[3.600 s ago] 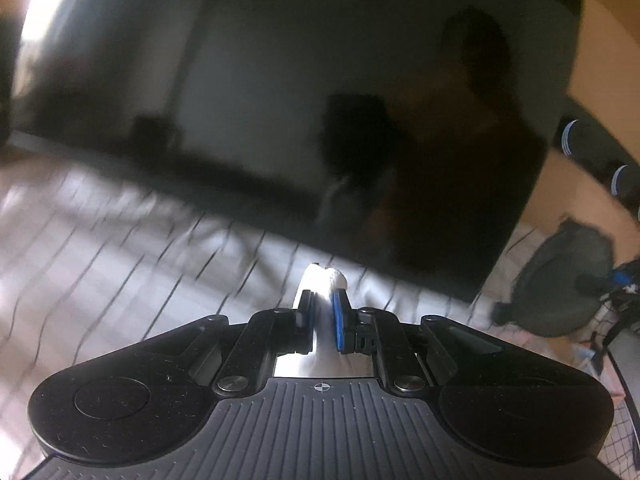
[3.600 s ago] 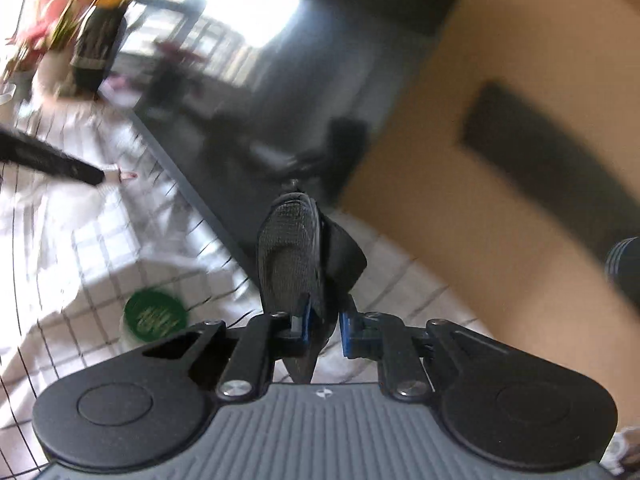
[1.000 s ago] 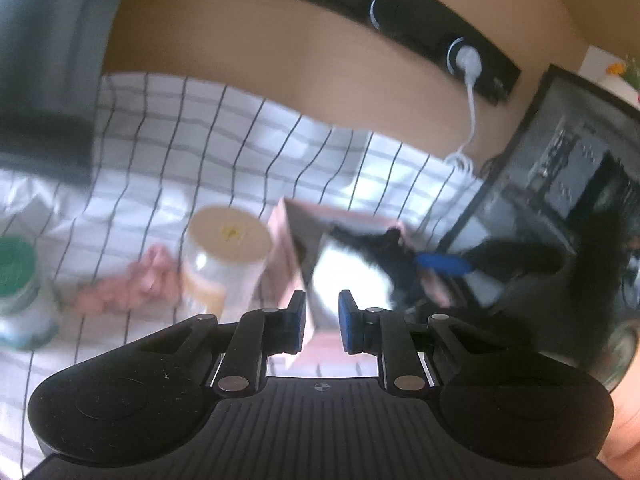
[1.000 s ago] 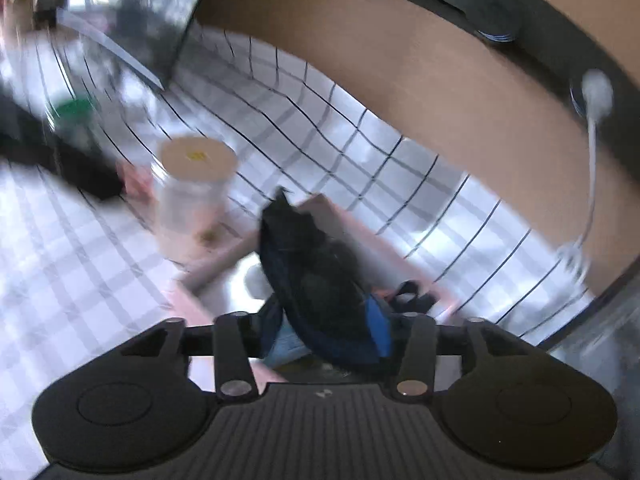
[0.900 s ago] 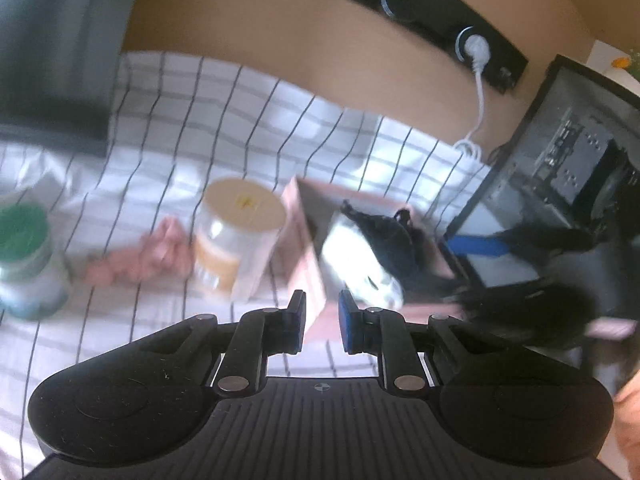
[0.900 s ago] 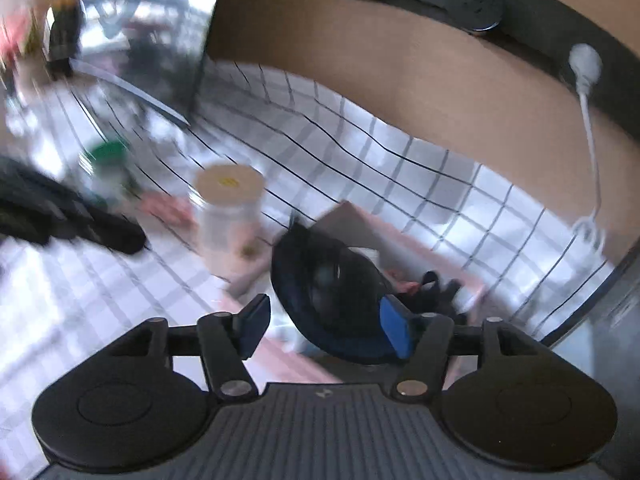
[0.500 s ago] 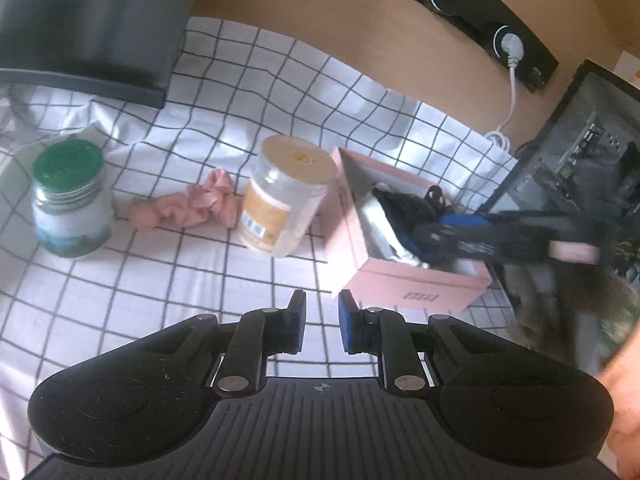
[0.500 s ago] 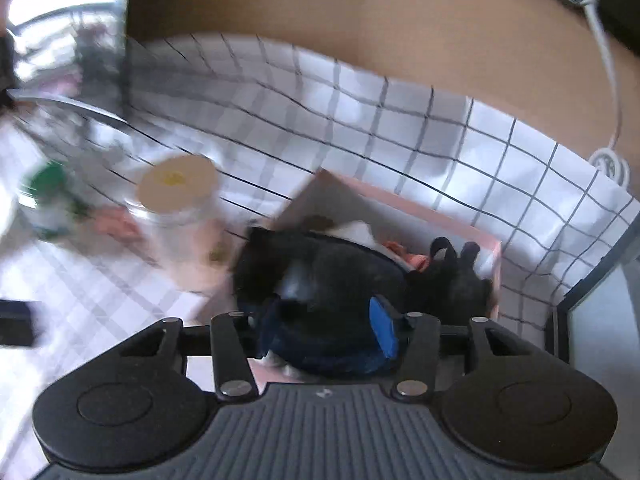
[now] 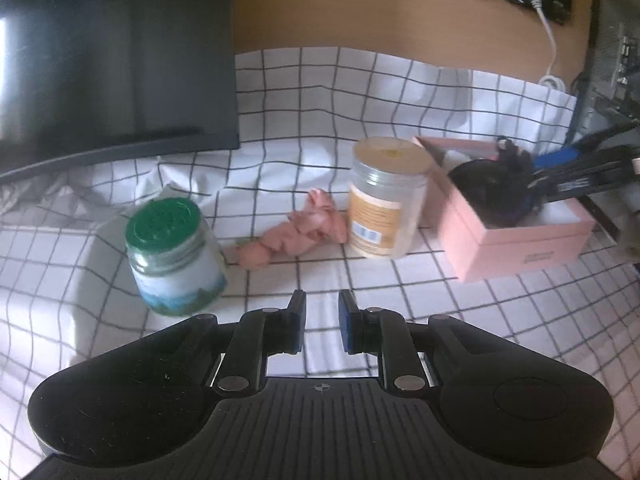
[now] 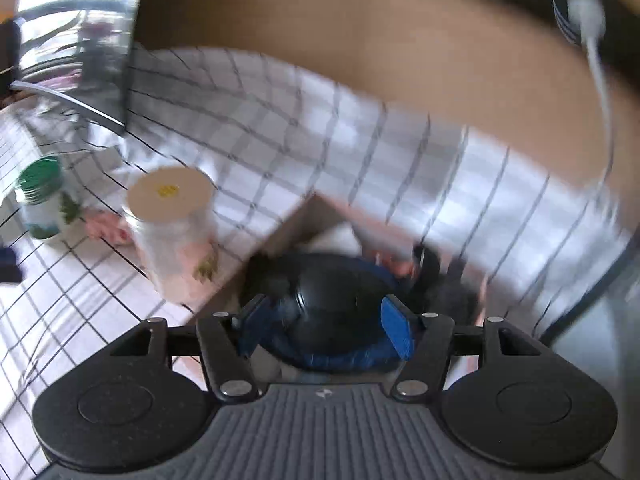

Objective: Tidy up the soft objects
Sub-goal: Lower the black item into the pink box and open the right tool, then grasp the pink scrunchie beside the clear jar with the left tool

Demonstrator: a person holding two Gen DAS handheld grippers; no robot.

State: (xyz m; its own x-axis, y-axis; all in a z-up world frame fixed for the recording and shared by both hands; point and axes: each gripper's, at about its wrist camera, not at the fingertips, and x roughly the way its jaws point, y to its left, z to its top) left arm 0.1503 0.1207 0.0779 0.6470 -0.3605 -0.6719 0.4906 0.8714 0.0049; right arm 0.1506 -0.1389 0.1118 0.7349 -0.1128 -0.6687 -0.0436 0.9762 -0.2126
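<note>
A pink box (image 9: 516,236) stands on the checked cloth at the right, with dark soft things inside. My right gripper (image 10: 325,316) hangs over the box (image 10: 280,240). Its jaws are opening, and a dark blue-black soft bundle (image 10: 336,304) lies between them, resting in the box. From the left wrist view the right gripper (image 9: 580,168) reaches into the box from the right. A crumpled pink soft piece (image 9: 296,232) lies on the cloth between two jars. My left gripper (image 9: 322,312) hovers in front of it, its jaws a narrow gap apart and empty.
A beige-lidded jar (image 9: 384,200) stands against the box's left side. A green-lidded jar (image 9: 172,248) stands further left. A dark monitor (image 9: 112,52) fills the back left, a computer case (image 9: 612,48) the right edge. A white cable (image 9: 550,48) hangs at the back wall.
The left gripper let go of a white piece and drew back from the box toward the pink piece. The right gripper carried the dark bundle to the box and widened its jaws.
</note>
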